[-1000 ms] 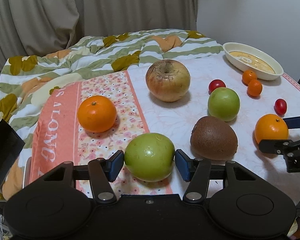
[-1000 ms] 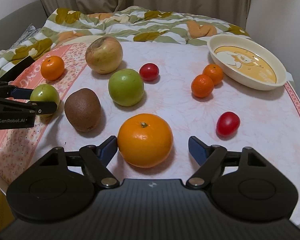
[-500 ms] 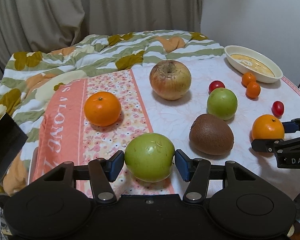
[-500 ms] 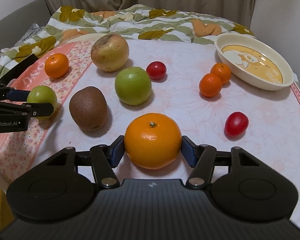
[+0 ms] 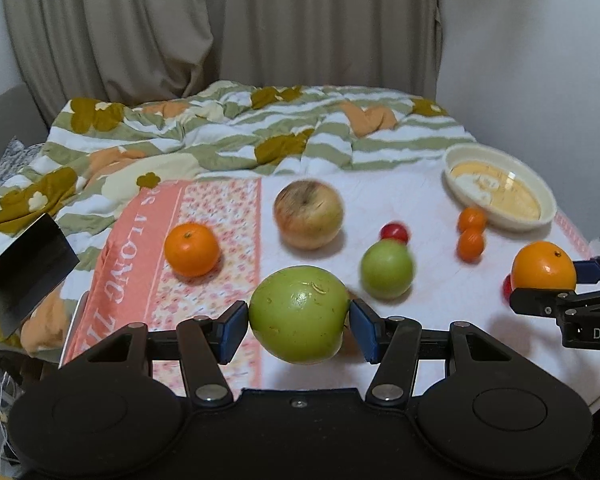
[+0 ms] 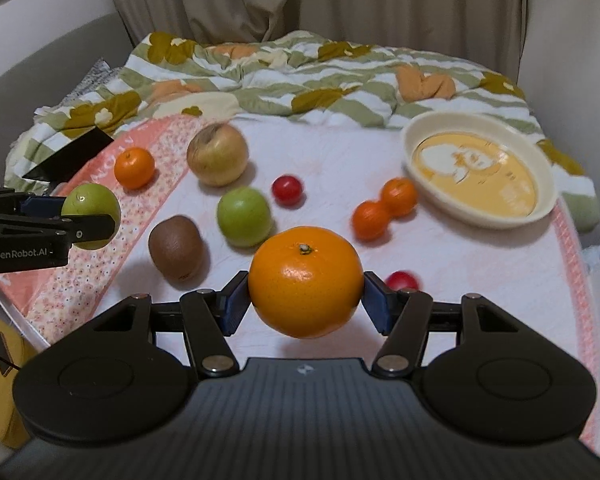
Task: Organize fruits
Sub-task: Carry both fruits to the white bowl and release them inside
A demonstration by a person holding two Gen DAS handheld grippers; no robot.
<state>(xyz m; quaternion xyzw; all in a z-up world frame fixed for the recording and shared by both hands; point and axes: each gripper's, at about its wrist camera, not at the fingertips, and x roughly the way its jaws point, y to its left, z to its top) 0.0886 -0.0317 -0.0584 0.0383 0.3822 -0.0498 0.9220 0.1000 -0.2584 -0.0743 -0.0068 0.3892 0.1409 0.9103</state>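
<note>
My left gripper [image 5: 298, 322] is shut on a green apple [image 5: 298, 314], held clear above the floral cloth. My right gripper [image 6: 304, 304] is shut on a big orange [image 6: 304, 280], also lifted off the cloth. In the right wrist view the left gripper [image 6: 86, 218] hangs at the left edge with its apple. On the cloth lie a large yellowish apple [image 5: 308, 214], a second orange [image 5: 191, 249], another green apple [image 5: 386, 268], a kiwi [image 6: 175, 248], two small mandarins [image 6: 370, 220] and two cherry tomatoes [image 6: 287, 189].
A cream oval dish [image 6: 548, 208] sits at the back right with nothing in it. A rumpled striped blanket [image 5: 260, 132] lies behind the cloth, curtains beyond it. A dark flat object [image 5: 28, 268] sticks up at the left edge.
The right gripper closed on the big orange. Both grippers then rose, lifting the orange and the green apple off the cloth.
</note>
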